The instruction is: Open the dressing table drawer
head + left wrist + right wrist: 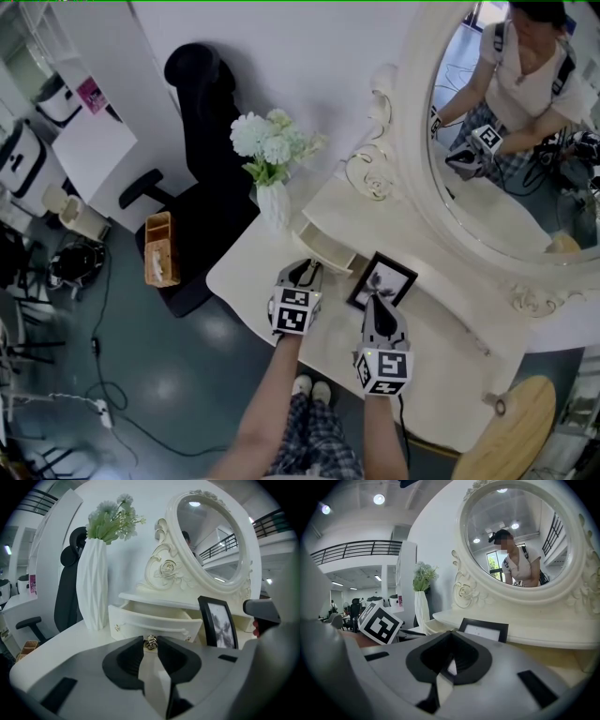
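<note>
The cream dressing table has a small drawer under the mirror shelf, and it stands pulled out. My left gripper is at the drawer's front. In the left gripper view its jaws are shut on the drawer's small brass knob, with the open drawer just beyond. My right gripper hovers over the tabletop beside the black photo frame. In the right gripper view its jaws meet at the tips with nothing between them.
A white vase of flowers stands left of the drawer. The oval mirror rises behind. A black office chair and a wooden box are on the floor to the left. A round wooden stool sits at the lower right.
</note>
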### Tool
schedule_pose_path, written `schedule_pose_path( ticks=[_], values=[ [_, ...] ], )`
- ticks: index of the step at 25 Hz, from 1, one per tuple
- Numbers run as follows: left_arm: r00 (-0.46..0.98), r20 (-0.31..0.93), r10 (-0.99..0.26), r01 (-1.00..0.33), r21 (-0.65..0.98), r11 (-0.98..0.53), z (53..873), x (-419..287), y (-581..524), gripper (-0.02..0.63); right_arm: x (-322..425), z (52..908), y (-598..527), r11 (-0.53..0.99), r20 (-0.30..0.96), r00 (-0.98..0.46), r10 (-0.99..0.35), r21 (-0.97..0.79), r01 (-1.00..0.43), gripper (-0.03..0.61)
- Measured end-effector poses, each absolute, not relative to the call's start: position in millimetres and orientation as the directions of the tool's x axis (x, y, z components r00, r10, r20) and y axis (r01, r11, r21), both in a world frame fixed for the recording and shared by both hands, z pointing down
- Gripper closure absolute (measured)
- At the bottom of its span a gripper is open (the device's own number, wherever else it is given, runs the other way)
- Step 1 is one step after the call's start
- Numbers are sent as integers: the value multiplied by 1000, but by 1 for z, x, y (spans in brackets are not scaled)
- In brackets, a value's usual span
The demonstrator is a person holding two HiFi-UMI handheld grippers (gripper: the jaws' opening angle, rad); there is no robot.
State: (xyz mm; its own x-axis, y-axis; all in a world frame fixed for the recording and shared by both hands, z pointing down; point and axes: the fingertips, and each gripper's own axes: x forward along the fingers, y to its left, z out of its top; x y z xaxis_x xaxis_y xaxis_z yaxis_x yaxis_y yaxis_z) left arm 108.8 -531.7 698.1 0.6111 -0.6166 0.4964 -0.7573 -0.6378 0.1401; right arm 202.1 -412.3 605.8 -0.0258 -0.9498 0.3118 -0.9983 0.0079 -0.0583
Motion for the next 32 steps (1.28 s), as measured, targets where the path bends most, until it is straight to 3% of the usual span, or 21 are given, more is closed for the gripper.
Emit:
schedule_pose_path(
  ticks=[11,12,15,18,29,32],
  values=[
    [634,475,-610,-739,142,-658,695,102,-523,502,196,604,-404,14,310,-31,-950,-57,-998,565],
    [639,464,-614,-738,145,-659,693,101,-522,479,196,604,-404,13,311,-30,-950,-57,-998,565],
    [648,421,-635,-742,159,-651,684,94,-520,321,196,602,-402,10,309,-27,-951,-59,-998,565],
    [647,393,-654,-748,160,-644,678,85,-518,287,199,601,-401,1,304,-20,-952,-62,-998,565],
    [646,300,-702,-759,147,-635,618,61,-501,285,209,573,-381,-28,264,14,-964,-49,-998,565],
    [659,262,-705,-749,146,-646,587,54,-485,346,214,556,-368,-37,241,27,-970,-38,-999,565]
  ],
)
